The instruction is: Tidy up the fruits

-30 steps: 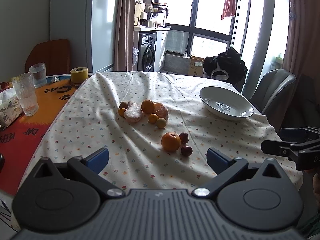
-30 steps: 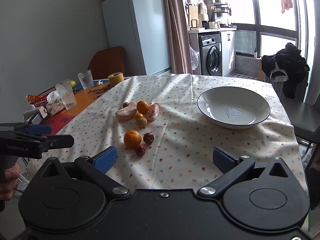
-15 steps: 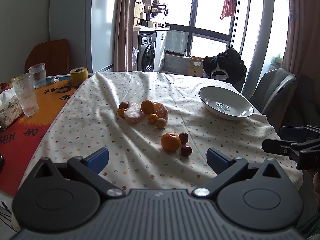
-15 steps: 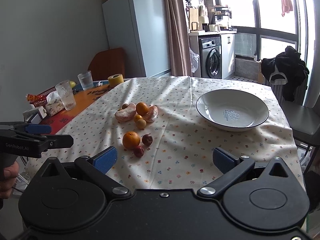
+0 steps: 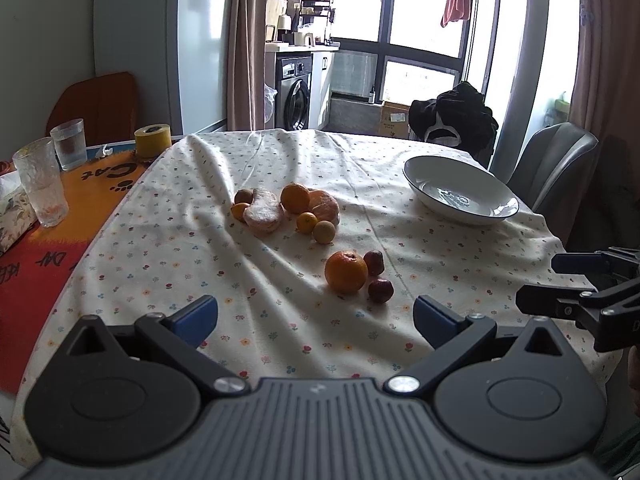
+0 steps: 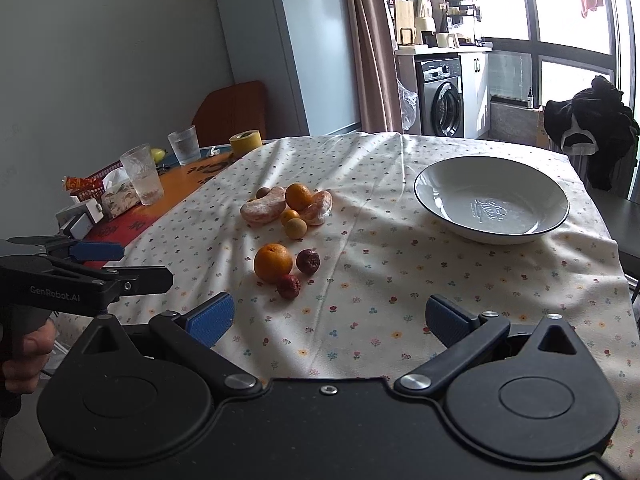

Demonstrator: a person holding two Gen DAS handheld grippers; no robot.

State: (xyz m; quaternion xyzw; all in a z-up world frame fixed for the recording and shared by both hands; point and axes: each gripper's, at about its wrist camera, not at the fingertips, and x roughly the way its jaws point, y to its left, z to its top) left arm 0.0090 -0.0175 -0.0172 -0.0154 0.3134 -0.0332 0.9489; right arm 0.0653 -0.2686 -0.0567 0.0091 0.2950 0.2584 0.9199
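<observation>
Both claws wide open, nothing in either. Left claw (image 5: 315, 316) and right claw (image 6: 328, 320) hover at the near edge of the table (image 6: 500, 320), short of the fruit.

Fruit is all loose on the cloth, none in the white bowl (image 6: 432, 184), which looks empty. Near group, on the side of the bowl toward me and to its left: big orange (image 6: 273, 262) with two dark red fruits, one (image 6: 308, 261) just beside it on the bowl side, one (image 6: 289, 286) in front. Both look close to touching the orange; can't confirm contact.

Far pile, left of the bowl: peeled citrus pieces (image 6: 264, 208), whole orange (image 6: 299, 196), small round yellow ones (image 6: 295, 227).

My read: the step is the first pick, bowl as target. I'd send the right claw, since it's on the bowl side. Take the front red fruit first; it's nearest and clears the orange. Straddle it square and close gently, as it looks wrinkled and soft. The orange will roll on the creased cloth, so come down over its widest part.

Can't tell:
- species of the red fruits
- brown thing (image 5: 242, 196) behind the pile, half hidden
- anything under the peeled pieces
- right claw in the left view is cut at the frame edge
</observation>
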